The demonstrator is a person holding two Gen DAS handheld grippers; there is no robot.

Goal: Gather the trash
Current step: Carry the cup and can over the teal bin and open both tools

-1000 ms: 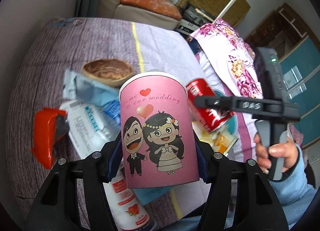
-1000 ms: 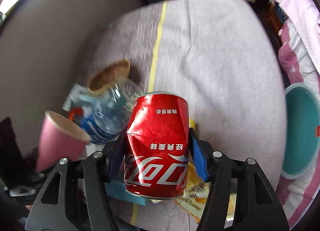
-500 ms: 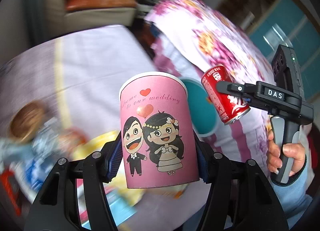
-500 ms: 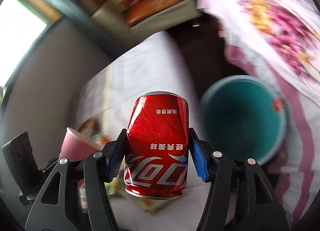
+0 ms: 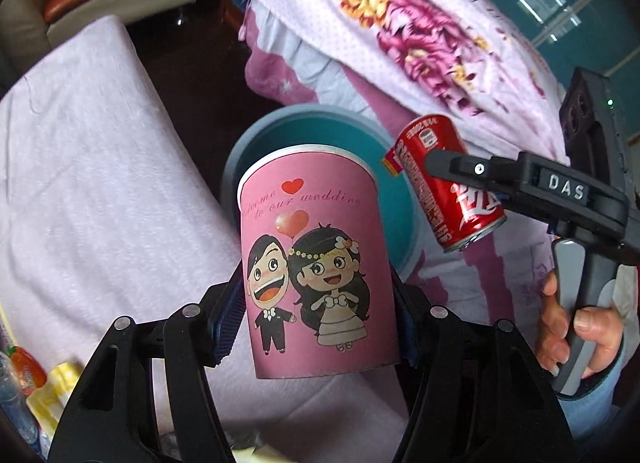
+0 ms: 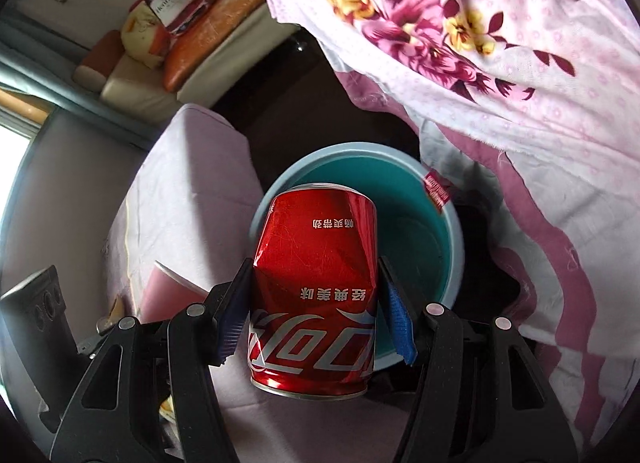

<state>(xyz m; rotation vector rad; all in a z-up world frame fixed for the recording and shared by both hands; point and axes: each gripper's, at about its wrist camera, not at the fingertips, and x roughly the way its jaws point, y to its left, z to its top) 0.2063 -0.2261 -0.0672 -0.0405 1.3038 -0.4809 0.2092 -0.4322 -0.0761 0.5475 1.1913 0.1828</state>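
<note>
Now both pieces of trash are in the air near the bin. The pink paper cup (image 5: 316, 259) sits upright between the fingers of the left gripper (image 5: 316, 315), blue pads low on its wall at either side. Those jaws are opening, though the cup is not yet visibly dropping; pads look to be in contact on both sides. The red cola can (image 6: 316, 287) is clamped in the right gripper (image 6: 316, 315), pads pressing on its dented lower half, label upside down.

Handling, judged: the cup is thin paper, light, easily crushed — a low hold near the stiffer base is the safer place, and that is where the pads are. The can is already creased at mid-height, so probably empty and light; smooth painted metal, somewhat slippery, but the dents give the pads something to bite on.

Container: a teal bucket (image 6: 444, 247) with a pale rim stands on the floor between the cloth-covered table (image 5: 100, 167) and the floral bedding (image 6: 500, 23). In the right wrist view the can hangs over its near edge; the visible part of the interior looks bare, the rest hidden behind the can. A small red tag hangs on the rim. In the left wrist view the cup covers most of the bucket — it appears nearer the table-side rim than the centre.

A few wrappers (image 5: 52, 391) lie on the table at lower left. A person's hand (image 5: 568, 327) grips the right gripper's handle.
</note>
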